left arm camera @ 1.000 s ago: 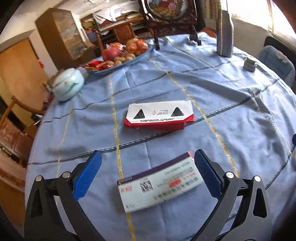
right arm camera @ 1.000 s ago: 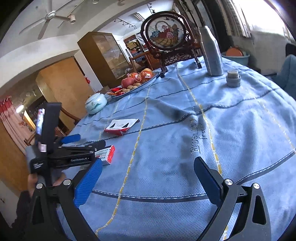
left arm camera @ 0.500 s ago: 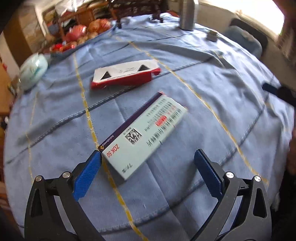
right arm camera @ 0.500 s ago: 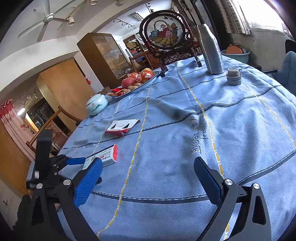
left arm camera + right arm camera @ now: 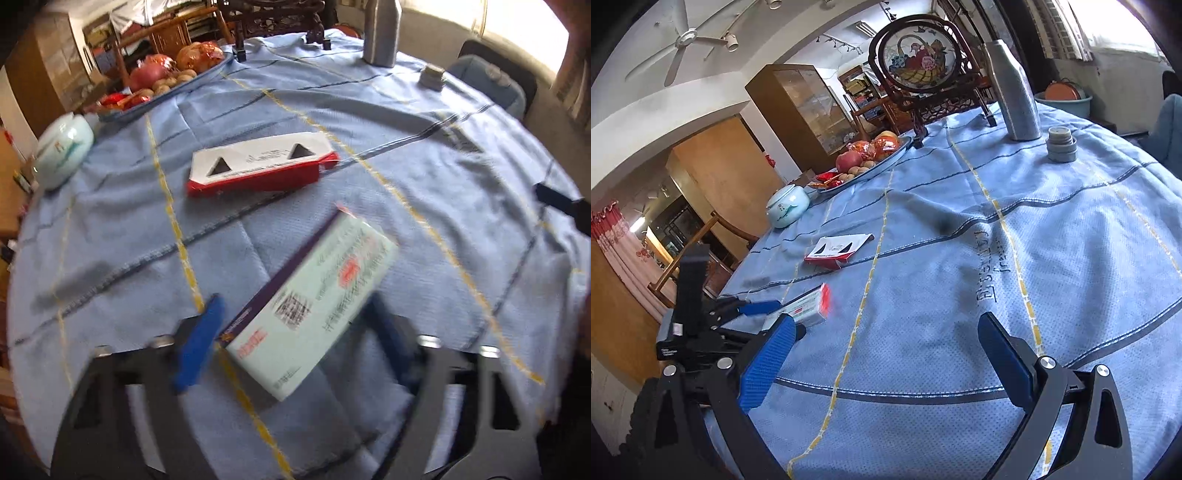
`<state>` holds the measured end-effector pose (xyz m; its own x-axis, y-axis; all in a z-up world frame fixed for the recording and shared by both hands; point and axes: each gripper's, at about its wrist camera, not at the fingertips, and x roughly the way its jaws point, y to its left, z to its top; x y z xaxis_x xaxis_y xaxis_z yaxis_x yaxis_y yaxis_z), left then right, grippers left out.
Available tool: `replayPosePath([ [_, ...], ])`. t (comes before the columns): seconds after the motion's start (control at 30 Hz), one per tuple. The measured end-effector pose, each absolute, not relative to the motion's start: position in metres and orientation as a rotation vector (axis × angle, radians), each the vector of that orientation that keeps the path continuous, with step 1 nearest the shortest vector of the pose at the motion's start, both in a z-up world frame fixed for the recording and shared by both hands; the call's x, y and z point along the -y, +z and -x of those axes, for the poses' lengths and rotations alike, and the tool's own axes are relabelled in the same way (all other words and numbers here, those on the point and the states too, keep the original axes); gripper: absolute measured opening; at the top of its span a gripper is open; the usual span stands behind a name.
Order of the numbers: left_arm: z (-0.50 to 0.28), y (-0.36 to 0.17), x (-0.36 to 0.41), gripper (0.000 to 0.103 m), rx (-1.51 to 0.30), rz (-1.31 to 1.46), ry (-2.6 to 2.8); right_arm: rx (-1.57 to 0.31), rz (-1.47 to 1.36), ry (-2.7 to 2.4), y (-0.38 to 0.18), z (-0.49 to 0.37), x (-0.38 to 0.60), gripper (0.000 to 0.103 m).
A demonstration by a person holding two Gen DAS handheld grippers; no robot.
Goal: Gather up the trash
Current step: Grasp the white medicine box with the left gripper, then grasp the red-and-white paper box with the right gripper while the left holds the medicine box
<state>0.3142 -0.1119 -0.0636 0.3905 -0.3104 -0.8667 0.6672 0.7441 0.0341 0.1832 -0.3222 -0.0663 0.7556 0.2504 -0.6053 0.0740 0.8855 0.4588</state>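
Carton [image 5: 314, 306], pale and flat on the near cloth [image 5: 424, 155], sits askew between the closing jaws of the left gripper [image 5: 291, 339], not yet pinched, so one pad may catch a corner and spin it free; right gripper [image 5: 886, 362] gapes empty.

Motion-blurred print on the pale medicine box [image 5: 314, 306], its near end hidden behind blurred blue pads [image 5: 201, 341].
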Motion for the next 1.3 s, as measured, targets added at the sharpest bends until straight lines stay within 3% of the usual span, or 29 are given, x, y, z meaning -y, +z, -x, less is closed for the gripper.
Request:
replayPosePath([
  [0.03,-0.308,-0.062,0.11,0.056,-0.986,-0.397,-0.645,-0.715,-0.483,0.099,-0.066,-0.183,0.322,0.097],
  [0.1,-0.297,-0.063,0.11,0.054,-0.988,-0.393,-0.634,-0.717,-0.472,0.097,-0.066,-0.183,0.32,0.097],
  [0.23,-0.277,-0.062,0.105,0.055,-0.988,-0.362,-0.582,-0.725,-0.408,0.071,-0.062,-0.184,0.311,0.097],
  [0.4,-0.282,-0.056,0.1,0.074,-0.958,-0.305,-0.51,-0.743,-0.207,0.094,-0.039,-0.206,0.284,0.097],
  [0.57,-0.293,-0.054,0.109,0.077,-0.976,-0.237,-0.542,-0.764,-0.026,0.153,-0.028,-0.257,0.265,0.096],
  [0.6,-0.295,-0.055,0.112,0.074,-0.983,-0.246,-0.54,-0.775,-0.026,0.164,-0.029,-0.263,0.265,0.096],
  [0.63,-0.295,-0.057,0.114,0.063,-0.988,-0.255,-0.539,-0.793,-0.037,0.186,-0.03,-0.273,0.266,0.096],
  [0.7,-0.297,-0.059,0.113,0.053,-1.002,-0.261,-0.54,-0.823,-0.052,0.231,-0.035,-0.289,0.268,0.096],
  [1.1,-0.297,-0.04,0.014,0.052,-0.923,-0.076,-0.337,-0.885,0.299,0.37,-0.072,-0.356,0.201,0.096],
  [1.3,-0.302,-0.042,0.01,0.053,-0.924,-0.053,-0.34,-0.927,0.283,0.43,-0.088,-0.391,0.201,0.096],
])
